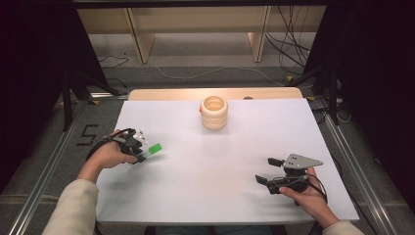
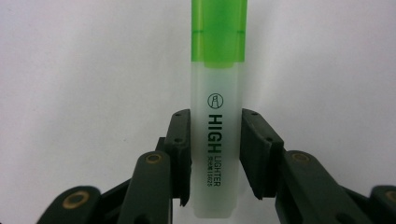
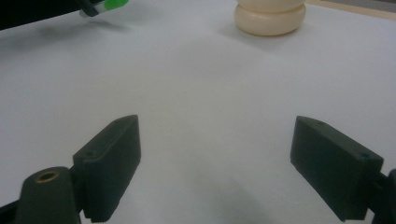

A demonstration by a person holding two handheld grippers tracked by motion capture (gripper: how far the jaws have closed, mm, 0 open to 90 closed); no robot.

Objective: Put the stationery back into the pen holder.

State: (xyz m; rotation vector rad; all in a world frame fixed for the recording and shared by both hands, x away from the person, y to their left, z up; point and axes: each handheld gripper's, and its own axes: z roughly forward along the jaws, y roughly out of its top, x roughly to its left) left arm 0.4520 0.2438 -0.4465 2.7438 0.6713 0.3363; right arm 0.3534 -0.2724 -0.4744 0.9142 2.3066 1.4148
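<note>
From the high view the left gripper point(image 1: 139, 152) was just clamped on a green-capped highlighter point(image 1: 151, 150) near the left edge of the white table point(image 1: 220, 166). Its own view had the pads point(image 2: 181, 140) pinching the frosted barrel, "HIGH LIGHTER" readable. The right gripper point(image 3: 215, 163) sat near the bottom right with jaws spread wide, nothing between them, the cream ringed holder point(image 3: 270, 16) way off.

Green-capped highlighter point(image 2: 216, 140), translucent white barrel, clamped in left gripper point(image 2: 215, 154) above table.
</note>
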